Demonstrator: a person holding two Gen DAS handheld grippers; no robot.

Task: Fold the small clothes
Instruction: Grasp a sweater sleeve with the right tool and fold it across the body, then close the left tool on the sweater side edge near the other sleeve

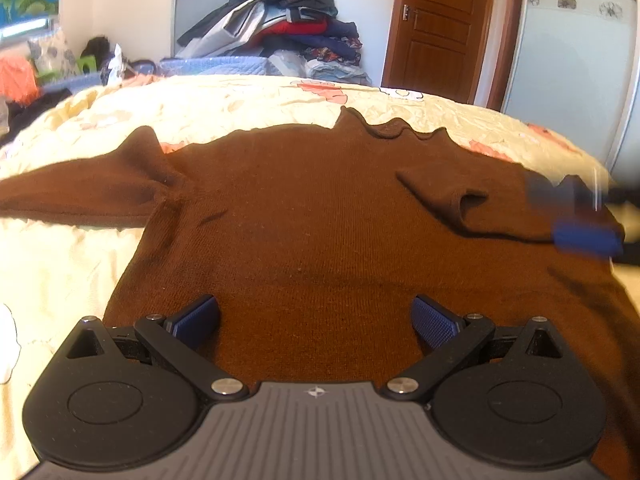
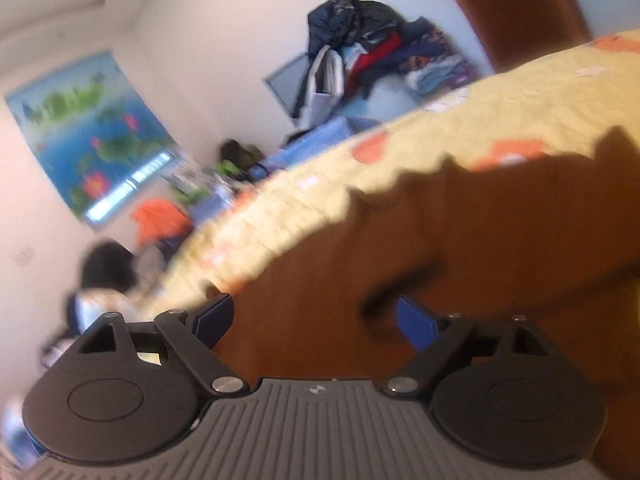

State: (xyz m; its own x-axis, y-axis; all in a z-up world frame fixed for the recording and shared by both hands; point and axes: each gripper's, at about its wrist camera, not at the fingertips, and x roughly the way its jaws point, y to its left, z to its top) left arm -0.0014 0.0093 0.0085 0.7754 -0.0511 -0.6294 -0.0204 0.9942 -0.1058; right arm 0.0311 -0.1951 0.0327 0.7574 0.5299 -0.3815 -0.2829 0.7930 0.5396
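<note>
A brown knitted sweater (image 1: 320, 208) lies flat on a yellow flowered bedspread (image 1: 248, 104). One sleeve (image 1: 80, 196) stretches out to the left; the other sleeve (image 1: 452, 196) is folded in over the chest. My left gripper (image 1: 316, 320) hovers over the sweater's near hem, open, nothing between its blue pads (image 1: 196, 320). At the right edge of the left wrist view my right gripper (image 1: 568, 216) shows as a blur beside the folded sleeve. In its own tilted, blurred view the right gripper (image 2: 316, 322) stands open above the sweater (image 2: 480, 240), holding nothing.
Beyond the bed, a tall heap of clothes (image 1: 288, 20) sits on blue quilted boxes (image 1: 216, 66). A wooden door (image 1: 436, 28) and a pale wardrobe (image 1: 572, 60) stand at the right. More clutter (image 1: 24, 76) lies off the bed's left side.
</note>
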